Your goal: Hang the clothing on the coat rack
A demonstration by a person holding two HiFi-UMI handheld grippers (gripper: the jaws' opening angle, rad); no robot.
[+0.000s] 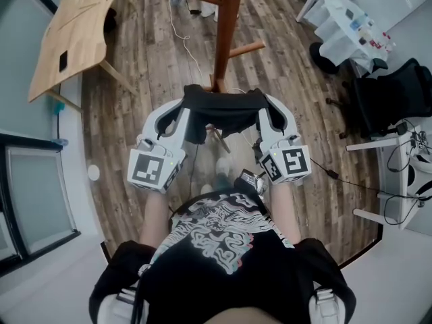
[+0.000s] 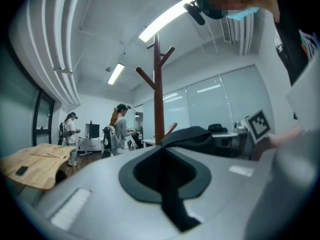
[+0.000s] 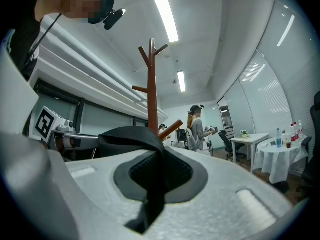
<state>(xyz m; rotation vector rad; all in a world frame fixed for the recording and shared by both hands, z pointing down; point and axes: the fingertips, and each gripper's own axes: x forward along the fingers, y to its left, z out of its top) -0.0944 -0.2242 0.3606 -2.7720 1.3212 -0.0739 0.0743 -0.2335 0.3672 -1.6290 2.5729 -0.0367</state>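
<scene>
1. The left gripper (image 1: 183,113) has its jaws pressed together on one end of the dark garment (image 1: 223,108); the cloth runs through the slot between them.
2. The right gripper (image 1: 263,117) pinches the other end in the same way. The garment hangs stretched between the two, in the air just in front of the coat rack (image 1: 227,25) and above the wooden floor (image 1: 148,66).
3. Choose your peg. The low slanted peg (image 1: 247,48) looks nearest; the higher ones call for a longer lift.
4. Raise both grippers together so the span clears the peg tip, then lower the middle of the cloth over it.
5. Release neither pinch until the peg bears the weight; a lopsided drape is likely to slide off.
</scene>
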